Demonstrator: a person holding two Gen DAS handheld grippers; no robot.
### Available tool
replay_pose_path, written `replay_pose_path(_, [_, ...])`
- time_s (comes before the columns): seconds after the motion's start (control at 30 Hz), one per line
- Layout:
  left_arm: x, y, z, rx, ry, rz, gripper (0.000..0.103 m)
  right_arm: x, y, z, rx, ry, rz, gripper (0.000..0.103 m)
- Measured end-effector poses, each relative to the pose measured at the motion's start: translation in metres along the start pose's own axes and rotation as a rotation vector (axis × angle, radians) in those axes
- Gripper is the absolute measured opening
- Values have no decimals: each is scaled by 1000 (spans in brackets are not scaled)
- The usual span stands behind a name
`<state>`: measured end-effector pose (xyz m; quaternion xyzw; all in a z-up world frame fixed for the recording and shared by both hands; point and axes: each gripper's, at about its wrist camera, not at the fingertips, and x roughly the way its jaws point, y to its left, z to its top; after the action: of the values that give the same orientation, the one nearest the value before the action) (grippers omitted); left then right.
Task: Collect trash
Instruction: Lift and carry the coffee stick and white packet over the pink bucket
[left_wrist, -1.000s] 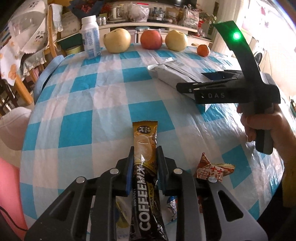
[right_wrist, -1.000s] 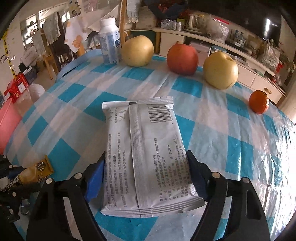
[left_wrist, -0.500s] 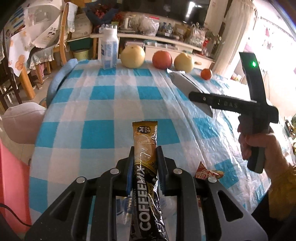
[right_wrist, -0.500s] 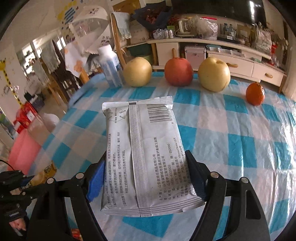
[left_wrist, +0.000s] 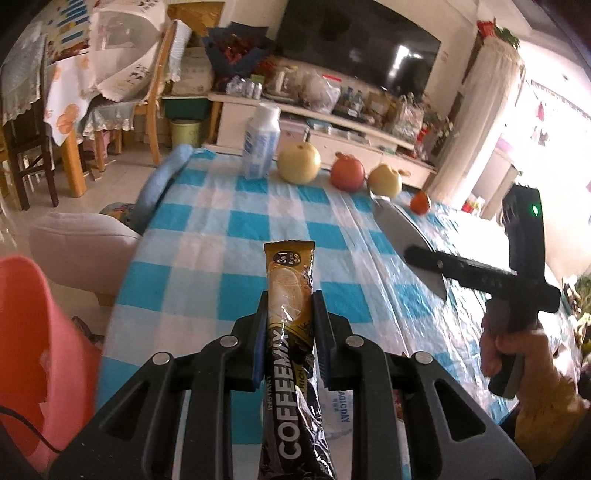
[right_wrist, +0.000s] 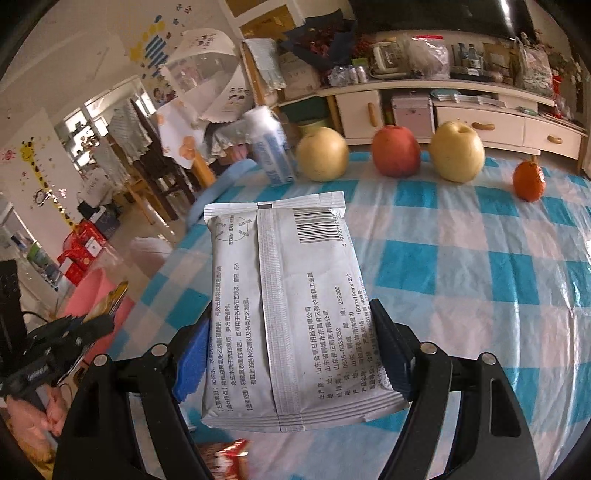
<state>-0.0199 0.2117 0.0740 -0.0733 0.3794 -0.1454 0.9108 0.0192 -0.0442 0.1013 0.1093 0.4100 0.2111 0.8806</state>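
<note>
Gripping items, two units. Left gripper (left_wrist: 290, 310): clamped on a coffee stick (left_wrist: 291, 332), raised above the near edge of the checked tabletop (left_wrist: 207, 266). Right gripper (right_wrist: 291, 354): blue pads pressed to both sides of a silver pouch (right_wrist: 284, 302), lifted off the tabletop, barcode end forward. Far edge, in a row: white bottle (right_wrist: 269, 147), pear (right_wrist: 322, 154), red apple (right_wrist: 396, 150), yellow apple (right_wrist: 457, 152), orange (right_wrist: 529, 180). Left of the tabletop: pink bin (left_wrist: 33, 354). Red wrapper (right_wrist: 229, 458) lies below the pouch.

Bottle (right_wrist: 271, 147), pears, apple (right_wrist: 396, 150), orange (right_wrist: 529, 180) line table's far edge.
</note>
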Motion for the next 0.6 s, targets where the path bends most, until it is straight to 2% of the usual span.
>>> replay_pose_path(0.33, [-34,38,7,-81,-85,54,24,-10,44,-5,29,-9,100,78])
replay_pose_path(0.6, [-63,73,10,-166,-141,111,24,-9,104,-6,-13,-16,164,78])
